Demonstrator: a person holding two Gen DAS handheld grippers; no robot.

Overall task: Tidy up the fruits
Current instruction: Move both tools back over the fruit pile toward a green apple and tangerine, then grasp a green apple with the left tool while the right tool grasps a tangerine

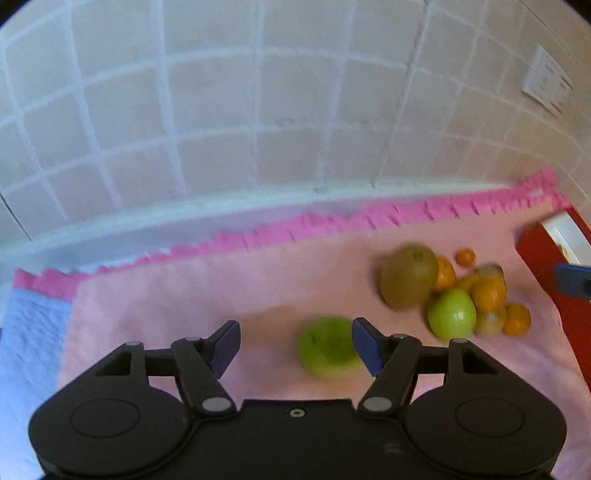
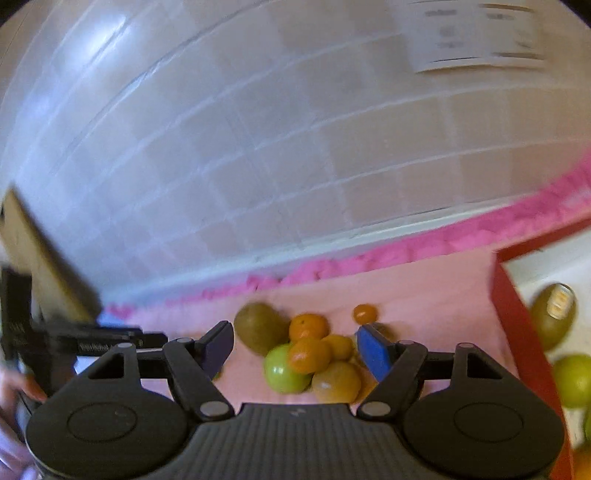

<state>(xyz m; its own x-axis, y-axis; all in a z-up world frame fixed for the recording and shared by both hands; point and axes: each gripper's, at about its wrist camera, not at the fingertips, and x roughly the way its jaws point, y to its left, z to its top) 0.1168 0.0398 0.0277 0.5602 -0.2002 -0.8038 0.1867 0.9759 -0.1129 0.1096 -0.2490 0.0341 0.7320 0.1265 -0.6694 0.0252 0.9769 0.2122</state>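
A lone green apple (image 1: 327, 347) lies on the pink towel (image 1: 184, 288), between the left claw's (image 1: 295, 347) spread, empty fingers; the fruit pile (image 2: 310, 354) sits at two o'clock, under the open, empty right claw (image 2: 295, 350)

No legible text: print on the wall notice (image 2: 476, 35) and kiwi sticker (image 2: 559, 303) is blurred.

1. We are seeing a lone apple (image 1: 327, 350) lying on the towel (image 1: 192, 291), left of the fruit pile (image 1: 454, 291).
2. The box (image 2: 517, 332) is sitting right of the pile, holding more fruit.
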